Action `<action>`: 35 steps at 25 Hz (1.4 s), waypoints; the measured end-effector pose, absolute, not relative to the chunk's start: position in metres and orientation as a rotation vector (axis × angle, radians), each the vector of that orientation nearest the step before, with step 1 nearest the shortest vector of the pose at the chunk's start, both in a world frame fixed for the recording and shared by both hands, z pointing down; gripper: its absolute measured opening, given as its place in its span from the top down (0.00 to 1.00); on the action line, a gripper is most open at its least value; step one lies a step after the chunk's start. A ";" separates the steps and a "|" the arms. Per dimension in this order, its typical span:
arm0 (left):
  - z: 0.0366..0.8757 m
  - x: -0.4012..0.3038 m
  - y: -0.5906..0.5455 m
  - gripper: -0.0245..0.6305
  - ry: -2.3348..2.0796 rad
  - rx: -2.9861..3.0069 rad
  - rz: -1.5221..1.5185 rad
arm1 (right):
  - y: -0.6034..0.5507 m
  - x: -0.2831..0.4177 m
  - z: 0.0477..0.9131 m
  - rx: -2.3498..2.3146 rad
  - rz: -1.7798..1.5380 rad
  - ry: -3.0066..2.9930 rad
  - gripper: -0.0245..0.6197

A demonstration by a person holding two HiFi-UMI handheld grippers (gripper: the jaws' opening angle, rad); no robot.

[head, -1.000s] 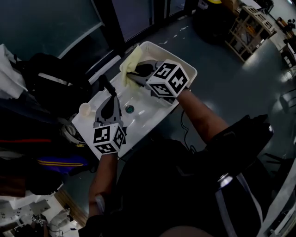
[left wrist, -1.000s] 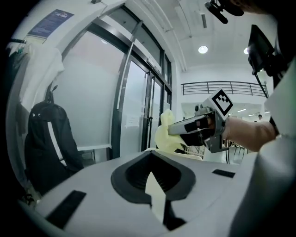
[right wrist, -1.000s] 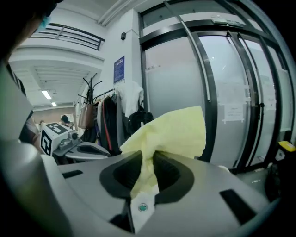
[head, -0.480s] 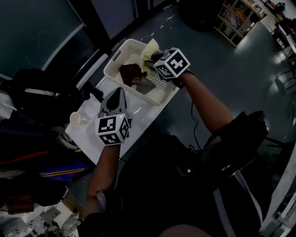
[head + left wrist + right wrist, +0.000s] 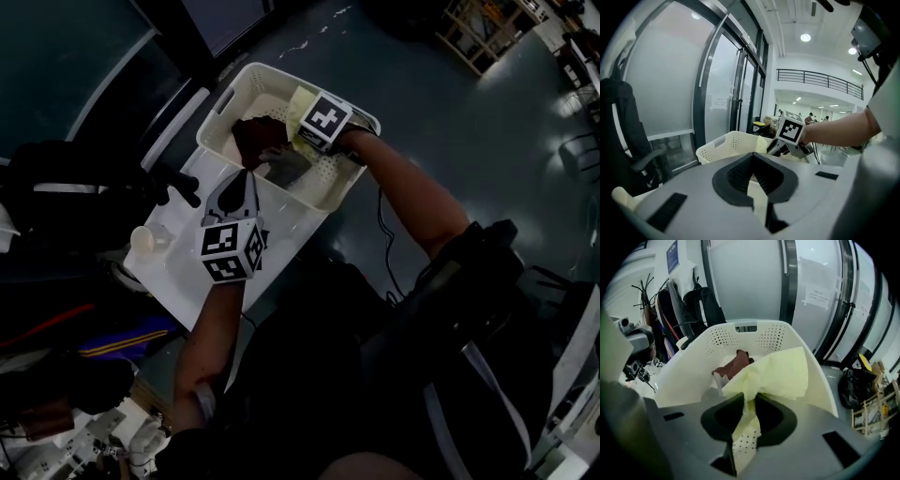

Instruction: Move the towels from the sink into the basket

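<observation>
White sink (image 5: 173,272) comes nearest, set against the basket's near side. Over it the left gripper (image 5: 246,176) points toward the basket (image 5: 223,101). Its jaws are closed together with nothing between them, and its tips are at the basket's near rim.

The right gripper (image 5: 749,399) reaches down into the basket from its right side. Its jaws are clamped on a yellow towel (image 5: 778,371). A dotted strip of the towel runs back between the pads, and the rest fans out past the tips, inside the basket toward its right wall.

A brown towel (image 5: 736,363) lies crumpled on the basket's floor, just left of the yellow one and a little farther in. Beyond the basket's far wall stand glass doors (image 5: 820,291) with dark frames.
</observation>
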State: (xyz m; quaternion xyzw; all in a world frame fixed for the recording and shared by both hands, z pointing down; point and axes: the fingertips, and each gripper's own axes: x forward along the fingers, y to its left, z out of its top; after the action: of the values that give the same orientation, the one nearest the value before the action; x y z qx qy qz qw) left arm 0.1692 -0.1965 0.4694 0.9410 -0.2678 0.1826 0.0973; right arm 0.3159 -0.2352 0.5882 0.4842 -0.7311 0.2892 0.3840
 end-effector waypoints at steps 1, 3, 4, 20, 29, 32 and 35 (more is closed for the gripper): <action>0.473 0.169 -0.199 0.95 -0.799 2.781 0.552 | -0.236 0.314 0.597 1.211 0.755 -1.854 0.84; 0.481 0.170 -0.202 0.95 -0.802 2.767 0.568 | -0.236 0.314 0.613 1.177 0.783 -1.827 0.84; 0.485 0.171 -0.203 0.95 -0.802 2.760 0.572 | -0.238 0.315 0.618 1.170 0.786 -1.815 0.84; 0.502 0.168 -0.218 0.95 -0.816 2.711 0.582 | -0.240 0.316 0.675 1.110 0.966 -1.733 0.83; 0.492 0.141 -0.206 0.95 -0.838 2.715 0.544 | -0.234 0.314 0.661 1.138 0.931 -1.720 0.70; 0.485 0.124 -0.200 0.95 -0.853 2.727 0.526 | -0.233 0.314 0.641 1.187 0.903 -1.732 0.68; 0.478 0.103 -0.188 0.95 -0.861 2.735 0.500 | -0.224 0.310 0.624 1.232 0.865 -1.739 0.66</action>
State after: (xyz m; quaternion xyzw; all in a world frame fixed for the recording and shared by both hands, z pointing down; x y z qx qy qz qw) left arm 0.1025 -0.1881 0.4778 0.9334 -0.2939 0.1708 0.1154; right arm 0.3103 -0.2242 0.6237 0.4889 -0.6900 0.3434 0.4085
